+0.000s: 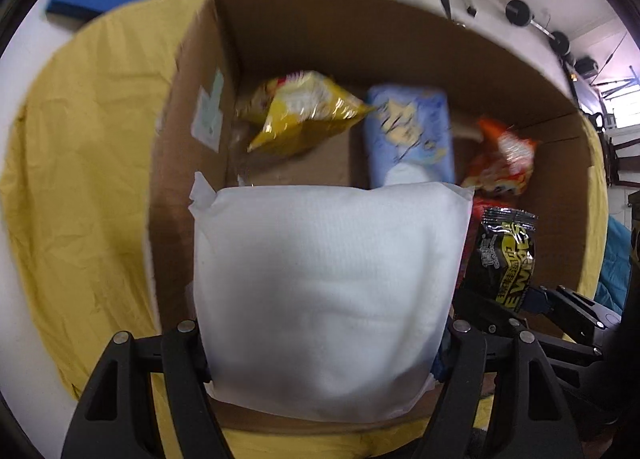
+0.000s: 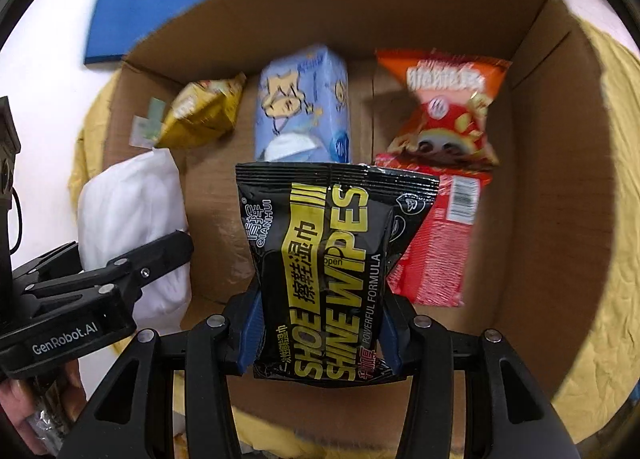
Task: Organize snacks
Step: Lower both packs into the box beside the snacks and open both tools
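My left gripper (image 1: 324,355) is shut on a plump white packet (image 1: 324,291), held over the near left part of an open cardboard box (image 1: 400,39). My right gripper (image 2: 320,339) is shut on a black shoe shine wipes pack (image 2: 324,271), held above the box (image 2: 560,179) near its front. On the box floor lie a yellow snack bag (image 1: 300,115), a light blue tissue pack (image 1: 408,131), an orange-red snack bag (image 2: 444,107) and a flat red packet (image 2: 436,239). The white packet (image 2: 132,227) and left gripper (image 2: 120,275) show at the left of the right wrist view.
The box stands on a crumpled yellow cloth (image 1: 88,147) over a white surface. A blue mat (image 2: 152,3) lies beyond the box at the back left. Exercise weights (image 1: 520,11) stand at the far right. A hand (image 2: 24,419) holds the left gripper's handle.
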A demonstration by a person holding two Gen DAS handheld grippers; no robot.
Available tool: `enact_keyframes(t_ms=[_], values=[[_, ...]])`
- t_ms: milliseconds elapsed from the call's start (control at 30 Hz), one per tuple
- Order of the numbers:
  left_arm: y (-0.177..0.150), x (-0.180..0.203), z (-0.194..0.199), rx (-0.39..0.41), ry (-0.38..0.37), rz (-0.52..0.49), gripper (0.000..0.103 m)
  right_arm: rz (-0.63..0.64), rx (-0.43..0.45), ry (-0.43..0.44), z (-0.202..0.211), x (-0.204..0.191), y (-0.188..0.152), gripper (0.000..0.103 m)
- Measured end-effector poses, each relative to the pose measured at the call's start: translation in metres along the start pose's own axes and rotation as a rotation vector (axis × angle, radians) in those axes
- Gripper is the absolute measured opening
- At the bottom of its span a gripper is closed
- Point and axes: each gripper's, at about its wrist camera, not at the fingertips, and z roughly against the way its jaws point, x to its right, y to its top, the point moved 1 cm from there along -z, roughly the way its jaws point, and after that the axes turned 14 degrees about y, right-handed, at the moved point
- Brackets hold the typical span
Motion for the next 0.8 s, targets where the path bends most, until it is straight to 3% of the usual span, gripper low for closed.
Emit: enact_keyframes(t_ms=[233,800], values=[[-0.001,0.006,-0.02,-0.031,0.037,-0.037,0.073,-0.021,-0.043,0.002,-0.035,0.011,0.006,0.051],[0.0,0.034,-0.021,-0.063,0.075,-0.077,0.074,-0.033,-0.068,-0.006,-0.047,0.019,0.013,0.059]])
